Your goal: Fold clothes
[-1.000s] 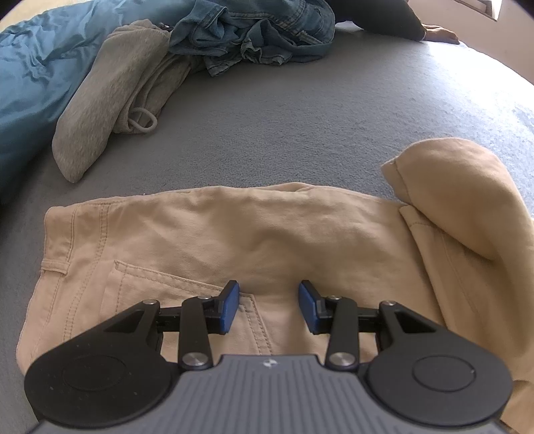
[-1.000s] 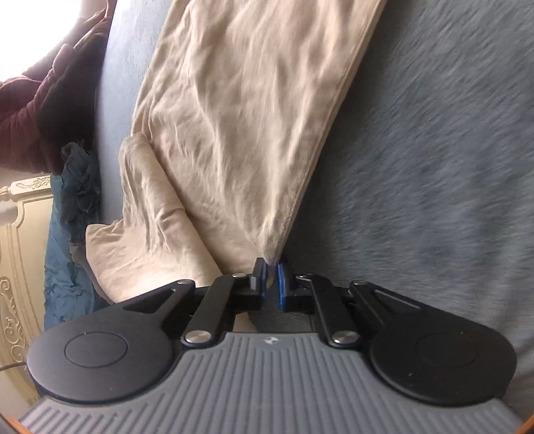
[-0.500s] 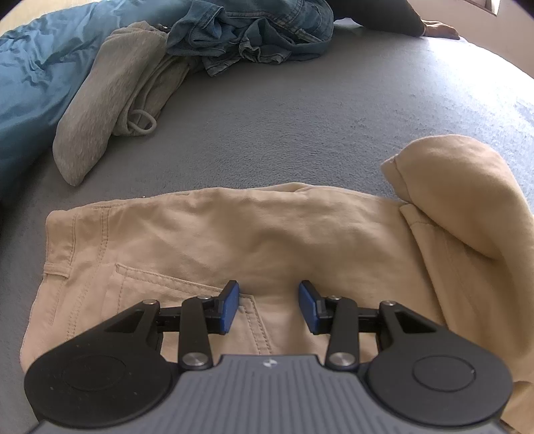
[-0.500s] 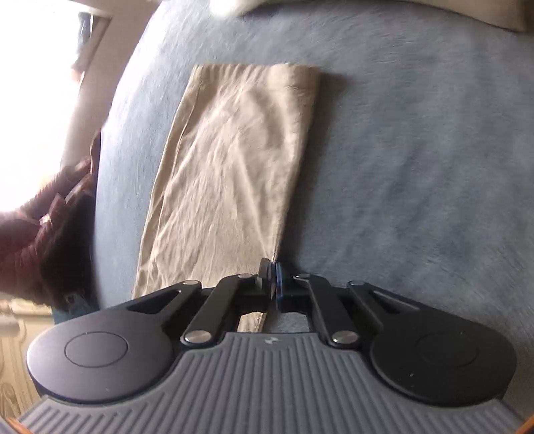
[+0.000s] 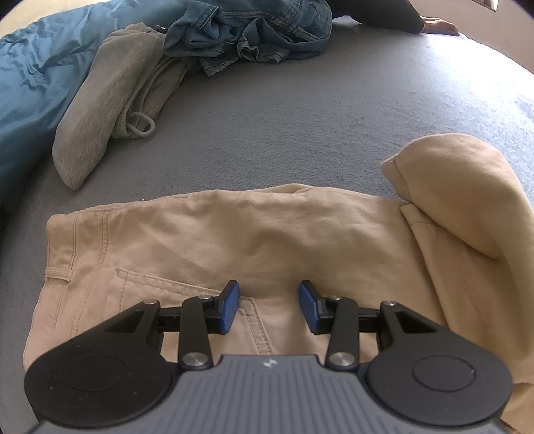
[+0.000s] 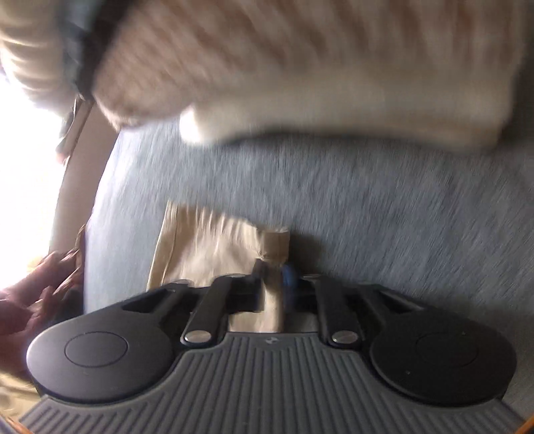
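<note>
Beige trousers (image 5: 233,240) lie flat on the grey bed cover (image 5: 300,117), waistband to the left. One leg is doubled back in a raised loop (image 5: 460,193) at the right. My left gripper (image 5: 269,307) hovers open over the back pocket, with nothing between its pads. In the blurred right wrist view, my right gripper (image 6: 272,283) has a bunched corner of the trouser leg end (image 6: 207,243) between its jaws, which are opening. The rest of the trousers (image 6: 300,66) fills the top of that view.
Grey sweatpants (image 5: 103,100) with a drawstring, crumpled denim jeans (image 5: 253,33) and a blue quilt (image 5: 33,73) lie at the far left. A person's hand (image 5: 437,25) rests at the far edge. Dark red cloth (image 6: 20,300) sits past the bed's left side.
The right gripper has swung with the leg end toward the body of the trousers, which now fills the top of its view. The cloth between its jaws looks thicker. The left gripper stayed still.
</note>
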{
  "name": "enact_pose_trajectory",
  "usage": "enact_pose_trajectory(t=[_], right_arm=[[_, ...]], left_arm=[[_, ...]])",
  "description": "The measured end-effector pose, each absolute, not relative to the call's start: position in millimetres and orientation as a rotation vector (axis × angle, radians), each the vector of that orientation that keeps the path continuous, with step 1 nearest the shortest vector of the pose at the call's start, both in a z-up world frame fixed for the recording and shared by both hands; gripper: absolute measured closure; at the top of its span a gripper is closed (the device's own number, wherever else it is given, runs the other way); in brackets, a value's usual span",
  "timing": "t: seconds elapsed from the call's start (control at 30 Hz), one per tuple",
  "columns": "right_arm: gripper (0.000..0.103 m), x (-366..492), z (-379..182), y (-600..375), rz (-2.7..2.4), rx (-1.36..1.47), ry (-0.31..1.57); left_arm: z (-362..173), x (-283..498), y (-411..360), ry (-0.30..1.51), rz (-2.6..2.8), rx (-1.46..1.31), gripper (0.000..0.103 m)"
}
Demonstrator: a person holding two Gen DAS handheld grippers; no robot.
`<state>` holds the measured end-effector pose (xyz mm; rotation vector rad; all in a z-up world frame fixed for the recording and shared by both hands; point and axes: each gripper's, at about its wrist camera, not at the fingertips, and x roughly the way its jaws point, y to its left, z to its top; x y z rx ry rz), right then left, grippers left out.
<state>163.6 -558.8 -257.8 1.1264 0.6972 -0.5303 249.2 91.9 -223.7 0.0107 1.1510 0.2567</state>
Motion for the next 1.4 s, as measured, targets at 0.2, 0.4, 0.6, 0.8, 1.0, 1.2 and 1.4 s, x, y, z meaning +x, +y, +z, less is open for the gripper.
enact_pose_trajectory(t=[0.2, 0.4, 0.6, 0.8, 1.0, 1.2, 1.4], right_arm=[[0.088, 157.3, -244.7, -552.5, -0.628, 1.044, 0.699], [0.058, 162.8, -183.1, -475.7, -0.58, 0.57, 0.795], [0.06, 230.1, -194.8, -338.2, 0.066, 0.252, 0.922], [0.063, 269.1, -224.8, -351.8, -0.192, 0.163, 1.036], [0.052, 245.1, -156.1, -288.8, -0.027, 0.132, 0.927], [0.019, 225.5, -146.9, -141.6, 0.527, 0.017, 0.932], [0.101, 254.5, -183.8, -113.7, 0.46, -0.013, 1.096]], left_arm=[[-223.7, 250.2, 92.9, 1.154, 0.252, 0.003, 0.062], [-224.6, 248.4, 94.7, 1.138, 0.245, -0.009, 0.061], [-225.4, 246.3, 94.9, 1.128, 0.25, -0.026, 0.061], [-224.8, 246.3, 101.1, 1.12, 0.238, -0.066, 0.061], [-227.2, 241.8, 108.0, 1.095, 0.214, -0.09, 0.061], [-228.8, 240.2, 115.2, 1.077, 0.195, -0.128, 0.061], [-231.2, 234.8, 113.5, 1.048, 0.179, -0.111, 0.06]])
